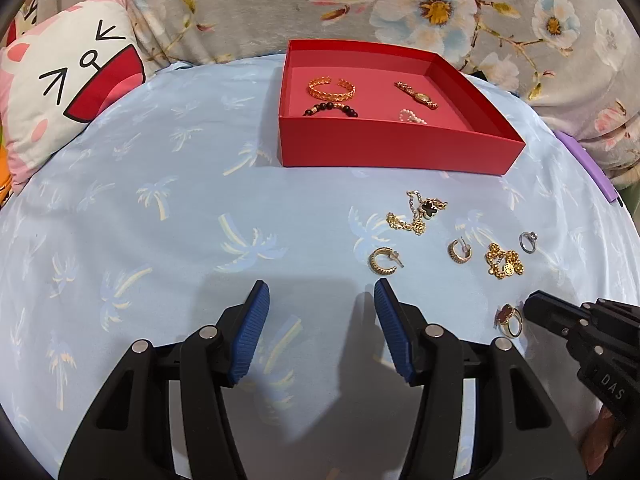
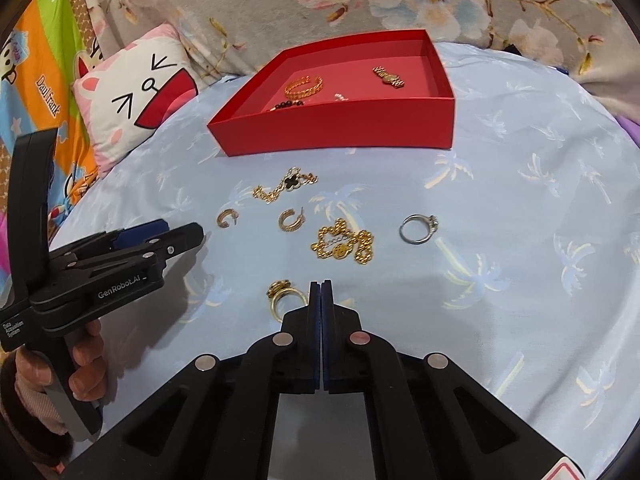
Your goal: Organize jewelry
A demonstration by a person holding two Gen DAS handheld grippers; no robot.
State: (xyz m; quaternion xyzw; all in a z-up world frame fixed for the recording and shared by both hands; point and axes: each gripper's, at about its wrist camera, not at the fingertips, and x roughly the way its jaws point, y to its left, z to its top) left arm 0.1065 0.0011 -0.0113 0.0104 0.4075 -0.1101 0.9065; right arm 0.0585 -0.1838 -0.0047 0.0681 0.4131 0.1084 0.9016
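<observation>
A red box (image 1: 396,148) (image 2: 340,132) stands at the back of the blue cloth and holds a gold cuff (image 1: 331,88), a black bead bracelet (image 1: 330,109), a gold watch (image 1: 416,95) and a pearl piece (image 1: 412,116). On the cloth in front lie a clover chain (image 2: 286,186), two gold hoop earrings (image 2: 227,217) (image 2: 291,220), a gold chain bracelet (image 2: 343,243), a silver ring (image 2: 418,229) and a gold ring with a red stone (image 2: 285,295) (image 1: 509,318). My left gripper (image 1: 322,304) is open and empty. My right gripper (image 2: 321,285) is shut, empty, just right of the gold ring.
A cat-face pillow (image 1: 68,80) lies at the back left. A floral blanket (image 1: 440,4) runs along the back. A purple object (image 1: 592,164) sits at the right edge of the cloth. The left gripper body (image 2: 100,276) is at the left of the right wrist view.
</observation>
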